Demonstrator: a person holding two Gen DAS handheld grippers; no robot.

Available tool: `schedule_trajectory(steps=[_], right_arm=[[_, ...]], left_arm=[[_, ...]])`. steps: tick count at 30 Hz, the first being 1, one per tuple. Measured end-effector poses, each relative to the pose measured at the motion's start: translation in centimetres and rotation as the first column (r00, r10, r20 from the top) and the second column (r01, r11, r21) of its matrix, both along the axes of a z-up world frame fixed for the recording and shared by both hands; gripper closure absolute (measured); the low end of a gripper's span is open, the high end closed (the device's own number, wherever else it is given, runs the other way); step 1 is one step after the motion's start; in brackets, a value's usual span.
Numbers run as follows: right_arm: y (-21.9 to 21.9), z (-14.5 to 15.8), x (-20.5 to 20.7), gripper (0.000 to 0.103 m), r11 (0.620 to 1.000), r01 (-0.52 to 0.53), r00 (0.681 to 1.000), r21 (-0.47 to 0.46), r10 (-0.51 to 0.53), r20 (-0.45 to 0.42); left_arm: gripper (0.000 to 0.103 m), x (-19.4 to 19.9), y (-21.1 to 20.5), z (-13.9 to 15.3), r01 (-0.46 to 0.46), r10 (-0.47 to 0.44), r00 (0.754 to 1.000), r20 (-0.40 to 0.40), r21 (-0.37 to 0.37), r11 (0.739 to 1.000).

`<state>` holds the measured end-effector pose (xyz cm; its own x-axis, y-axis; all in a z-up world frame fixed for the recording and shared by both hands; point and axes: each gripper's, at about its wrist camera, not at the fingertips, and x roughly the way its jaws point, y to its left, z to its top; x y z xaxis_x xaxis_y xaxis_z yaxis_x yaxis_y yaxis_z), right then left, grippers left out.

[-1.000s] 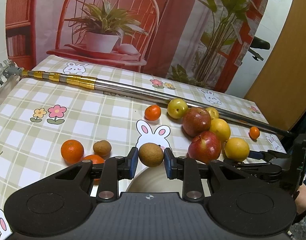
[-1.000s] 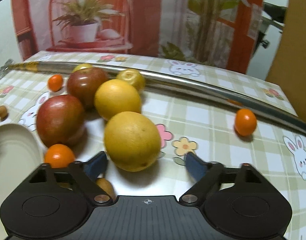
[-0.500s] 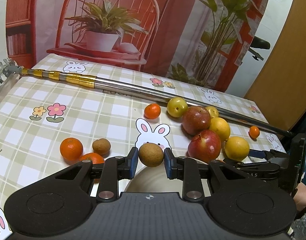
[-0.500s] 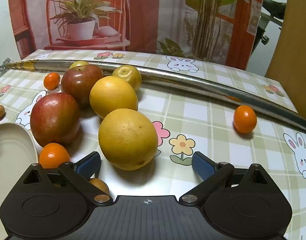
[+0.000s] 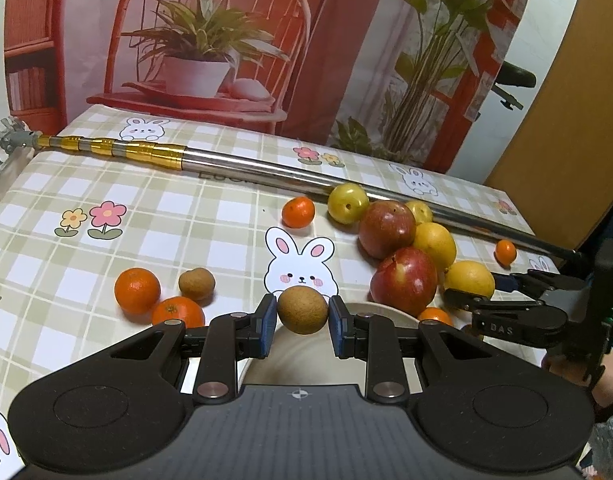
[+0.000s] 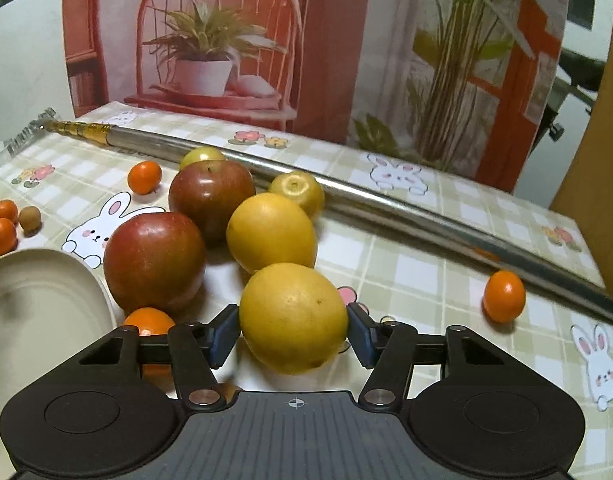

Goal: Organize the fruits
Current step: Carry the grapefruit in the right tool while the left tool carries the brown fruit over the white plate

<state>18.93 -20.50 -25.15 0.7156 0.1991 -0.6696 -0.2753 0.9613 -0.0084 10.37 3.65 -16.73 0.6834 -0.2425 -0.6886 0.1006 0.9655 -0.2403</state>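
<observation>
My left gripper [image 5: 302, 316] is shut on a small brown round fruit [image 5: 302, 310] and holds it over the far rim of a cream plate [image 5: 280, 364]. My right gripper [image 6: 292, 332] is shut on a large yellow citrus [image 6: 293, 318] that rests on the tablecloth, with a blue pad against each side. The left wrist view shows that same citrus [image 5: 468, 278] with the right gripper [image 5: 486, 290] around it. Behind it lie two red apples [image 6: 154, 262] [image 6: 211, 196], another yellow citrus [image 6: 271, 232] and a small yellow fruit [image 6: 297, 188].
A long metal pole [image 5: 266, 170] lies across the back of the table. Small oranges [image 5: 137, 290] [image 5: 178, 312] and a second brown fruit [image 5: 196, 283] sit left of the plate. One small orange [image 6: 503, 296] lies to the right, another [image 6: 148, 320] by the plate's rim [image 6: 46, 256].
The right gripper's fingers, wide apart earlier, have come together onto the yellow citrus. The left gripper has kept the brown fruit and barely moved.
</observation>
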Motion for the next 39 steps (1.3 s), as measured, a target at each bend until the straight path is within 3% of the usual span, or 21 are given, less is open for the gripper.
schedule_trajectory(steps=[7,15,27,39], right_arm=[[-0.3,0.3,-1.0,0.051,0.999,0.01,1.0,0.037,-0.01,-0.01],[-0.9,3.1,-3.4,0.051,0.996,0.034,0.999,0.079,-0.037,0.035],[1.8,6.0,-8.0,0.051,0.982,-0.047,0.999,0.182,0.048,-0.001],[5.1,5.1,-10.7,0.051,0.97,-0.129,0.987,0.205,0.145,-0.063]], left_arm=[[0.074,-0.4,-0.3,0.0,0.029,-0.029,0.999,-0.024,0.012,1.0],[0.074,-1.4,-0.8,-0.1,0.068,-0.066,0.996,-0.054,0.025,0.997],[0.074,-3.4,-1.8,-0.8,0.101,-0.096,0.992,-0.08,0.054,0.993],[0.074,-4.7,-1.8,-1.6,0.114,-0.106,0.99,-0.098,0.077,0.99]])
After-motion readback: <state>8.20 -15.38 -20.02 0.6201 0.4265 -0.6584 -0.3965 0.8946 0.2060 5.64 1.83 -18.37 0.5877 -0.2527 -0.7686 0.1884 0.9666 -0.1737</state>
